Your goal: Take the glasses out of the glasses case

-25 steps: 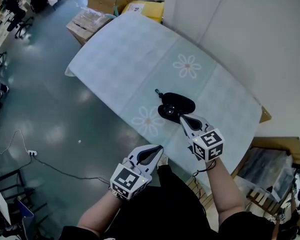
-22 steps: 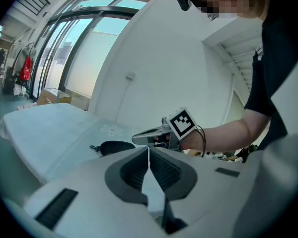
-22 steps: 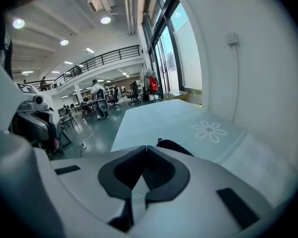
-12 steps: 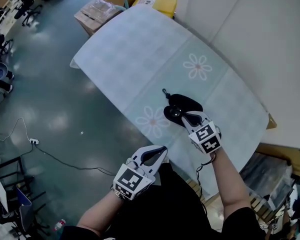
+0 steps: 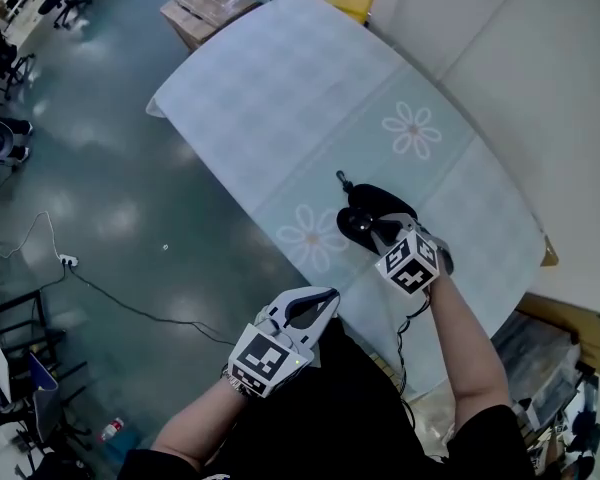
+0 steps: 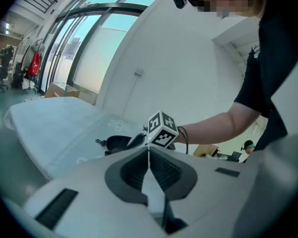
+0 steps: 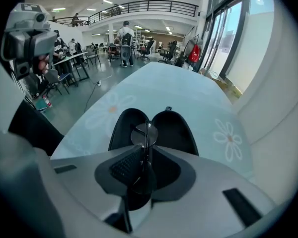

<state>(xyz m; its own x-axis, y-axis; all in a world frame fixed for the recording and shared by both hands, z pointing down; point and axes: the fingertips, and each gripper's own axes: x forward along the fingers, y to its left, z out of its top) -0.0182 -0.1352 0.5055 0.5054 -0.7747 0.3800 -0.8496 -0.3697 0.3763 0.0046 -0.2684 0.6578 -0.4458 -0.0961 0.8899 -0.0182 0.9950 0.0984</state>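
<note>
We had the right gripper (image 7: 146, 151) pressed together on the glasses (image 7: 144, 134). They stood edge-on between its jaws: one round lens showed just beyond the tips and a darker part sat deeper between the pads. The glasses case (image 7: 175, 128) lay open on the table (image 5: 280, 78), both black halves spread flat, and the glasses were right above the fold between the two halves. We could not tell whether their lower edge touched the lining or hung just free of it. The left gripper (image 5: 318, 301) was well apart from the case, near the table edge at our side, its jaws closed on nothing. We judged the step in hand to be the lifting out, with the grasp already made. To do it well, we thought the right gripper needed to rise straight up from the fold, not sideways, so that a folded arm of the glasses would not catch on a half of the case and drag it along. The pinch seemed to be on a thin part near the lens, so the glasses could turn in the jaws, and a slow, steady lift looked safer than a quick one. If the case began to rise with them, the left gripper could come and press one half down.
</note>
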